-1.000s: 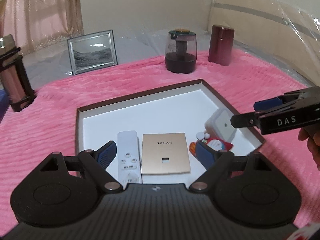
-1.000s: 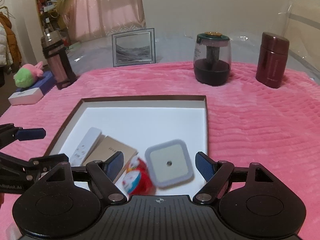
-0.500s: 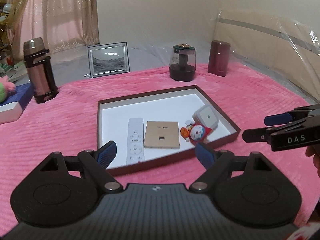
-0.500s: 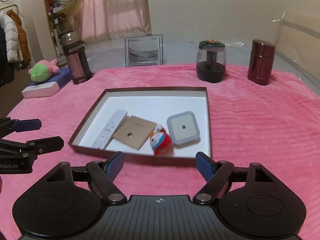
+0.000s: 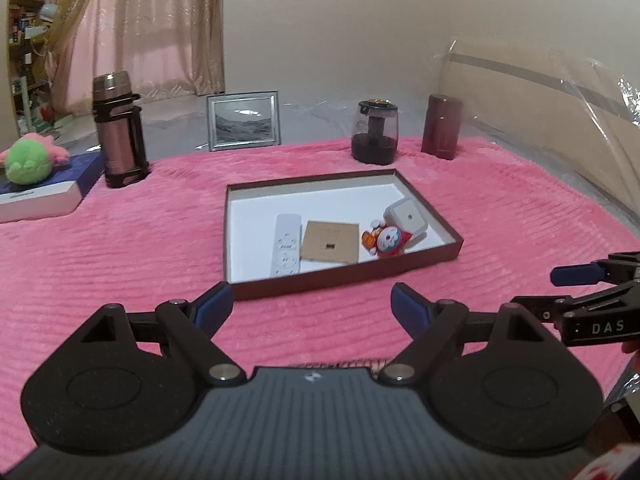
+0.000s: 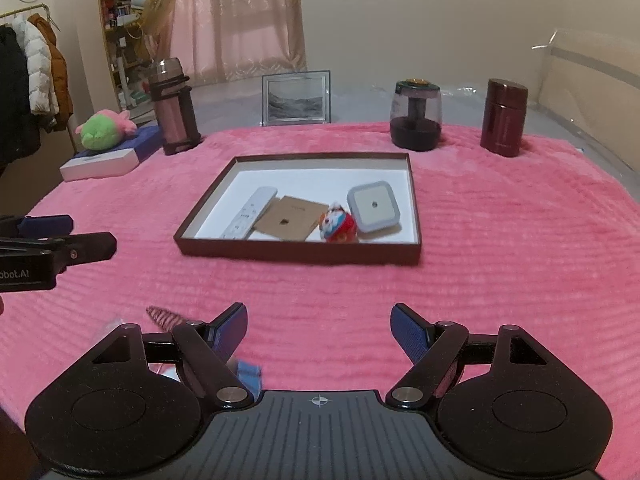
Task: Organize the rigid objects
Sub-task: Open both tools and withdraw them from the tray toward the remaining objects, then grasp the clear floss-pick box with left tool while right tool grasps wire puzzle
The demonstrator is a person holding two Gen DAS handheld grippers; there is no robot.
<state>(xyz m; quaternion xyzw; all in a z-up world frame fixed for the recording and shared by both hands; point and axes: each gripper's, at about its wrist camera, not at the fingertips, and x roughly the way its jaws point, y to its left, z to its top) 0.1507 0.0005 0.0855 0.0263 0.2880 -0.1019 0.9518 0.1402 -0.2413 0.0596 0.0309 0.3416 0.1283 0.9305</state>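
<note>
Four items lie along the near edge of the brown tray [image 6: 304, 254], left to right white remote [image 6: 250, 218], tan plate [image 6: 290, 223], red toy figure [image 6: 339, 227], grey square device [image 6: 374, 206]; left gripper [image 5: 312, 306] and right gripper [image 6: 318, 326] stand released, empty, over the pink blanket [image 6: 500, 248].

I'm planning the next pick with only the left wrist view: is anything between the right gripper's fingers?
Observer: No. The right wrist view shows the right gripper open, with only fluffy pink blanket between its jaws.
Operator: Anything loose near it?
Observer: A small blue item lies under its left finger, partly hidden; I cannot identify it.
Operator: What's beyond the bookshelf?
Observer: Black, white and orange coats hanging on a rail.
</note>
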